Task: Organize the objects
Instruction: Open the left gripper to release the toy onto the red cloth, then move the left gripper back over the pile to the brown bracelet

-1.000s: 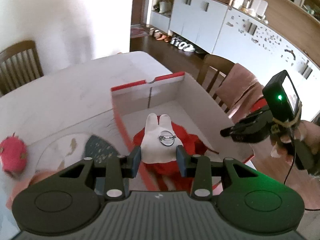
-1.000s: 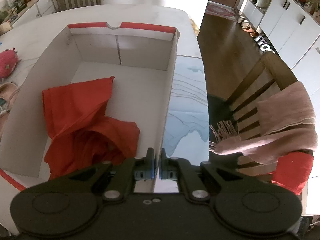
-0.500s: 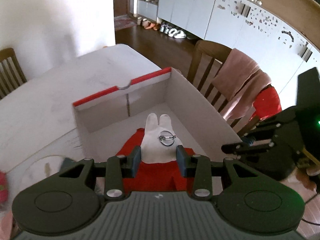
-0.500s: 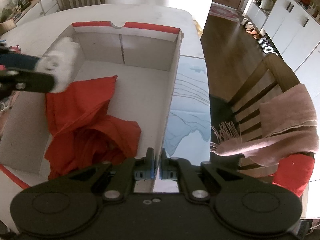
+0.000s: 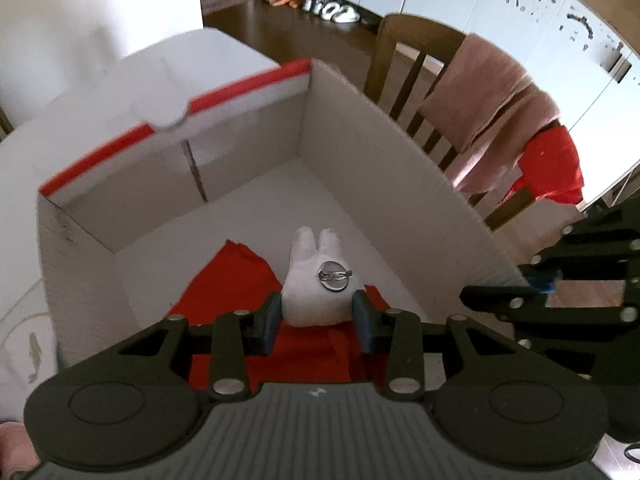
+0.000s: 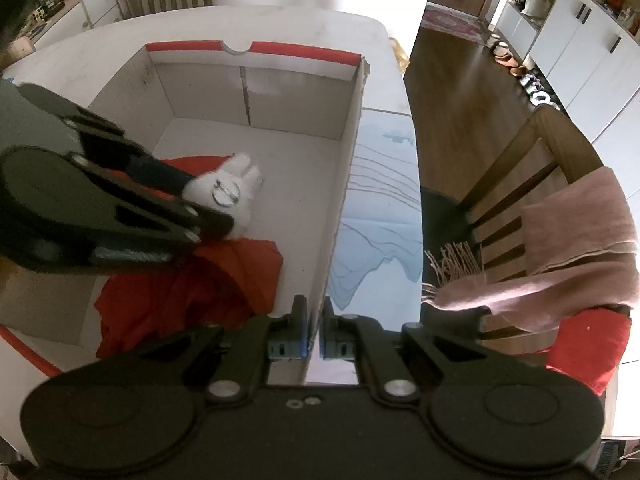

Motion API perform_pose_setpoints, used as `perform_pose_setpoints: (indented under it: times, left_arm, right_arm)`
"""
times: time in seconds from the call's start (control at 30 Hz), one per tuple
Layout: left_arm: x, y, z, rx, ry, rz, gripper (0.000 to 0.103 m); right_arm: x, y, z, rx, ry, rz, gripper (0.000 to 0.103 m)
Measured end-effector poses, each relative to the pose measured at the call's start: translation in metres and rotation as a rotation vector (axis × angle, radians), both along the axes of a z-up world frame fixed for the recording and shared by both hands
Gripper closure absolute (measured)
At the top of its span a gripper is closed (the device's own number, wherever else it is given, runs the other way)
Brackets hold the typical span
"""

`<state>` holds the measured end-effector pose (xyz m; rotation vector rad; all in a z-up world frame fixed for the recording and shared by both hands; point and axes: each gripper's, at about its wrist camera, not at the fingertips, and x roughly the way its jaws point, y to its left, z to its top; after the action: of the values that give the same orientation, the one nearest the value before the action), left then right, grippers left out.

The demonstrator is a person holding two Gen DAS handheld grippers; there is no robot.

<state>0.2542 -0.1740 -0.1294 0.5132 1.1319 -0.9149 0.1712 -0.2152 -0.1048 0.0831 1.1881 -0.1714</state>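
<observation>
My left gripper [image 5: 318, 314] is shut on a white plush rabbit [image 5: 320, 280] with a round metal pin badge on it, and holds it inside the open white cardboard box [image 5: 384, 152] with red rim, above a red cloth [image 5: 236, 284]. The rabbit [image 6: 230, 194], the red cloth [image 6: 188, 292] and the box [image 6: 348, 168] also show in the right wrist view. My right gripper [image 6: 316, 332] is shut on the box's right wall at its near end.
The box sits on a white table [image 6: 280, 24]. A wooden chair [image 6: 516, 172] draped with a pink scarf [image 6: 572, 248] and a red cloth [image 6: 588, 344] stands to the right. White cabinets and a dark wooden floor lie beyond.
My left gripper has carried the rabbit from the box's left edge over and down into the box, above the red cloth. The right gripper has stayed clamped on the wall.
</observation>
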Motion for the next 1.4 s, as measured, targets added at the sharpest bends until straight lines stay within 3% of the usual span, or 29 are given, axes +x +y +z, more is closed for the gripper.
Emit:
perform_pose_setpoints:
  times: [0.3, 0.37, 0.43, 0.47, 0.93, 1.4]
  left_arm:
    - [0.005, 0.001, -0.020, 0.041, 0.040, 0.011, 0.063]
    - [0.005, 0.001, -0.020, 0.041, 0.026, 0.011, 0.056]
    - [0.003, 0.002, -0.018, 0.045, 0.011, 0.004, 0.040]
    - [0.002, 0.003, -0.017, 0.040, 0.005, -0.002, 0.038]
    - [-0.009, 0.048, 0.030, -0.064, 0.002, 0.018, 0.038]
    - [-0.027, 0.095, 0.083, -0.140, -0.054, 0.045, 0.038]
  right_arm:
    - [0.000, -0.001, -0.001, 0.004, 0.002, 0.001, 0.099]
    - [0.000, -0.001, -0.001, 0.004, 0.002, 0.001, 0.099]
    - [0.000, -0.001, -0.001, 0.005, 0.002, 0.001, 0.099]
    - [0.000, -0.001, -0.001, 0.005, 0.002, 0.001, 0.099]
    - [0.000, -0.002, -0.002, -0.020, 0.008, 0.007, 0.099]
    - [0.002, 0.001, -0.001, -0.039, 0.024, 0.016, 0.099]
